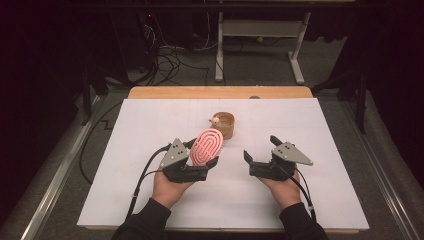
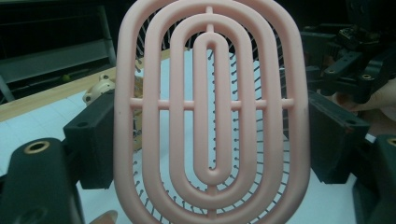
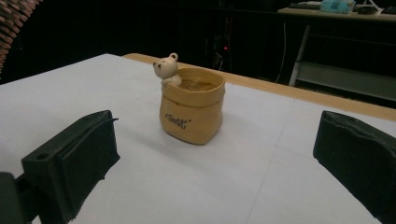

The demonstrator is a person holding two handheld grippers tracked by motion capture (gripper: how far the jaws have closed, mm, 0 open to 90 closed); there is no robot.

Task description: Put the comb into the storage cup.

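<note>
A pink oval hairbrush (image 1: 206, 146) with concentric rings stands upright above the white table top (image 1: 150, 190), left of middle. My left gripper (image 1: 204, 152) is shut on it, one jaw on each long side. In the left gripper view the pink hairbrush (image 2: 212, 112) shows its thin bristles behind the rings, gripped by my left gripper (image 2: 212, 140). Farther right, my right gripper (image 1: 261, 148) is open with nothing between its jaws. A small tan pot (image 1: 223, 124) with a bear figure on its rim sits behind both grippers. In the right gripper view the tan pot (image 3: 192, 105) stands ahead of my right gripper (image 3: 215, 163).
A bare wooden strip (image 1: 220, 92) runs along the table's back edge. Beyond it, on the floor, are a desk frame (image 1: 260, 30) and loose cables (image 1: 170, 65). The other gripper (image 2: 350, 60) shows at the upper right of the left gripper view.
</note>
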